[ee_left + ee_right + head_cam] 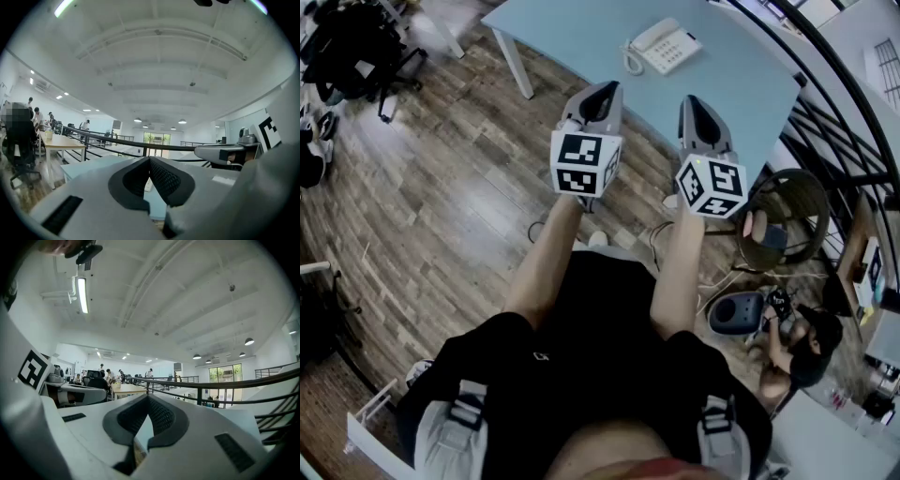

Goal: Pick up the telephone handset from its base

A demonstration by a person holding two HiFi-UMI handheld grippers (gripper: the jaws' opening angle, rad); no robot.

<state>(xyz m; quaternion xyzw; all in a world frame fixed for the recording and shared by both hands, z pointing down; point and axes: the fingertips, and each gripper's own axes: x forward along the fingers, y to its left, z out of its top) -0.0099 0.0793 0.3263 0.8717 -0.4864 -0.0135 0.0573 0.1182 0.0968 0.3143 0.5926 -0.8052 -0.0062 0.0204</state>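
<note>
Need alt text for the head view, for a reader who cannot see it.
A person holds a left tool and a right tool, both shut and empty, short of a light blue table. A white telephone sits on it, handset on its base.

Telephone [664, 45] keys too small; table's [581, 37] far side beyond the top edge.

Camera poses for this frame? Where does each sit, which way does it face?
Head view: on the person's head, steeply down; shows both forearms, left gripper, right gripper, table with telephone.
Left gripper view: on the left gripper, level along its shut jaws toward a railing; right gripper at right edge.
Right gripper view: on the right gripper, level along its shut jaws; left gripper at left edge.
Shared: both gripper views show table and railing.
</note>
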